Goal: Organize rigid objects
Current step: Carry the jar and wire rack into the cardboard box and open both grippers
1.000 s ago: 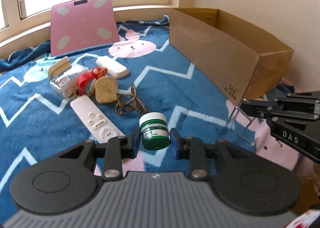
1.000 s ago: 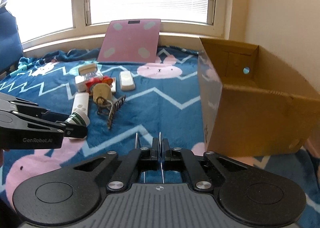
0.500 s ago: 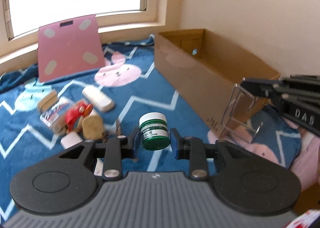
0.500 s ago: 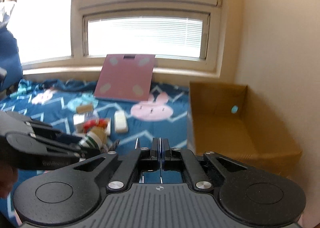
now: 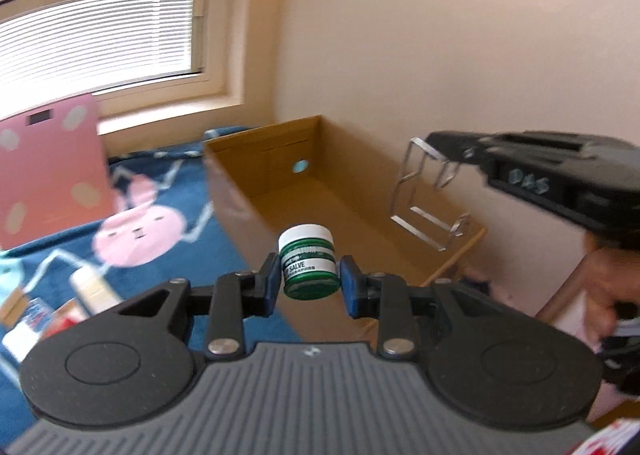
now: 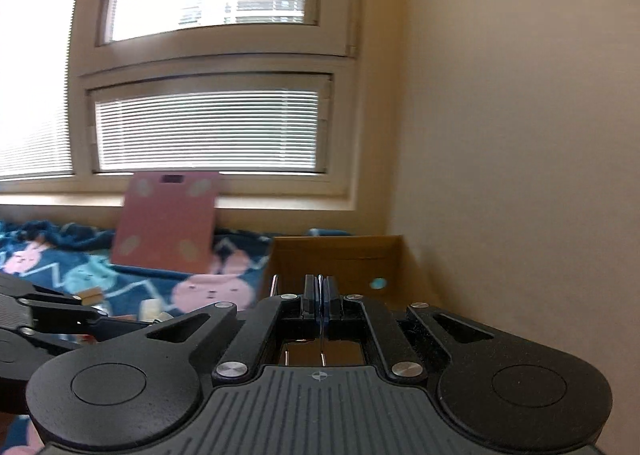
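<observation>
From the left wrist view, the left gripper [image 5: 309,281] has its jaws clamped on a green salve jar [image 5: 308,267] with a white lid, held upright above the near end of the open cardboard box [image 5: 240,191]. To the right, the right gripper [image 5: 436,149] pinches a bent wire stand [image 5: 426,199] over the box (a hand [image 5: 612,279] grips its handle). From the right wrist view, the right gripper [image 6: 319,295] has its jaws together on a thin wire. Beyond lie the box [image 6: 336,251], a bunny-patterned blanket [image 6: 60,259] and a pink scale [image 6: 168,219] leaning at the window.
</observation>
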Tool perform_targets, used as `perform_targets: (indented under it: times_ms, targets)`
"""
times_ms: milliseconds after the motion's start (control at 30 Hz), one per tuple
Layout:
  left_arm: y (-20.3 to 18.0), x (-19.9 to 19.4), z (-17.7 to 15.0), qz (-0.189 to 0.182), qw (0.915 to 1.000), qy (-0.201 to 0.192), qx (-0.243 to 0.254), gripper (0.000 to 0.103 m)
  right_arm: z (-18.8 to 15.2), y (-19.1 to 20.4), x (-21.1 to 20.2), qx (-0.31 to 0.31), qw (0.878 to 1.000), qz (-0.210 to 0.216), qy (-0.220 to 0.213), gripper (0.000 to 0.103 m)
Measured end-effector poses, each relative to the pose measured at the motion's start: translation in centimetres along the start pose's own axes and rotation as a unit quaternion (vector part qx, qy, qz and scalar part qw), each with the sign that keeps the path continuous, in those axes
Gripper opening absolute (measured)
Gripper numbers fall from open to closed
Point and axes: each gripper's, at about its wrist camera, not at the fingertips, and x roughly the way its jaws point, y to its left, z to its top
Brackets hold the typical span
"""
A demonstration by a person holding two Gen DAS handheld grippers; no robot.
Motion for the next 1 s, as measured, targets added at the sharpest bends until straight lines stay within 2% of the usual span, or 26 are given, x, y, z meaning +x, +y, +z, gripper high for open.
perform_targets:
  times_ms: [200,567,600,633,700,1000]
  targets:
    - [-1.8,3.1,1.5,-0.023,0.9997,0.01,0.006,0.027,-0.4,-2.9,2.0,0.012,0.999,-0.018,0.024,0.0]
    - [-2.9,6.7,1.3,-0.044,0.9982,0.038,0.015,0.027,-1.7,-4.5,3.9,0.023,0.998,-0.025,0.059,0.0]
    - [-2.8,6.8,1.4,-0.047,0.9982,0.036,0.014,0.033,-1.8,-4.6,4.0,0.023,0.998,-0.025,0.061,0.0]
    - [-2.8,6.9,1.4,-0.045,0.9982,0.037,0.012,0.049,-1.9,-4.7,4.1,0.024,0.997,-0.026,0.063,0.0]
    - [-2.5,6.8,1.4,-0.039,0.9987,0.031,0.01,0.059,-2.0,-4.8,4.1,0.025,0.997,-0.026,0.064,0.0]
    - [-0.5,4.6,1.4,-0.007,0.9999,0.013,-0.002,0.059,-2.3,-4.5,4.2,0.027,0.997,-0.022,0.069,0.0]
